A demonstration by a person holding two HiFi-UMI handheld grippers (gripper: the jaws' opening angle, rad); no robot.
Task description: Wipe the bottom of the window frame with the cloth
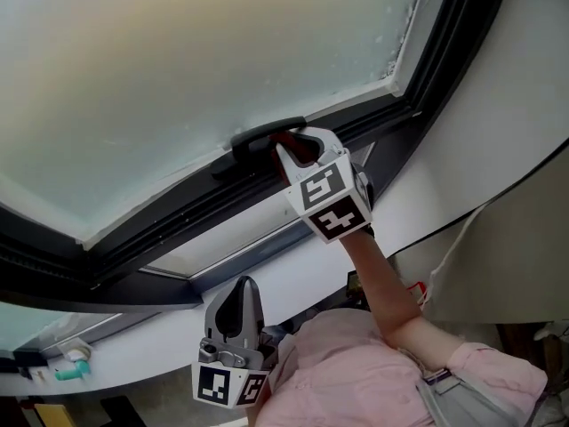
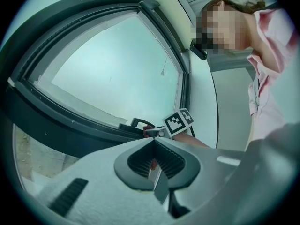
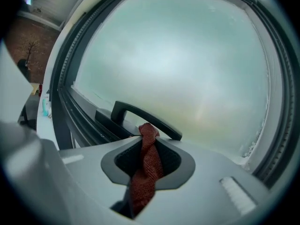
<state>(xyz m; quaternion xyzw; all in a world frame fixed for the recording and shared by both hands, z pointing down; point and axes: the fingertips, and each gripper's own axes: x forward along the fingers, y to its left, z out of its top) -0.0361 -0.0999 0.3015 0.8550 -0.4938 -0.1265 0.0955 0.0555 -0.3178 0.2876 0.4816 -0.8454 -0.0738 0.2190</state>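
The right claw (image 3: 149, 146) pinched the rust-red woven cloth (image 3: 145, 172) by the black handle (image 3: 140, 115); the left claw (image 2: 157, 161) was closed, empty. Dragging the cloth flat along the dark lower frame (image 1: 133, 247) seemed best.

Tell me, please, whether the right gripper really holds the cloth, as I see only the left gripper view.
Observer: Yes; the right gripper view shows the right gripper shut on a twisted red cloth.
Operator: Where is it on the window?
Observer: In the head view it is up at the black handle on the dark bottom frame.
Operator: And where is my left gripper?
Observer: The head view shows the left gripper low, well away from the glass, close to the person's pink shirt.
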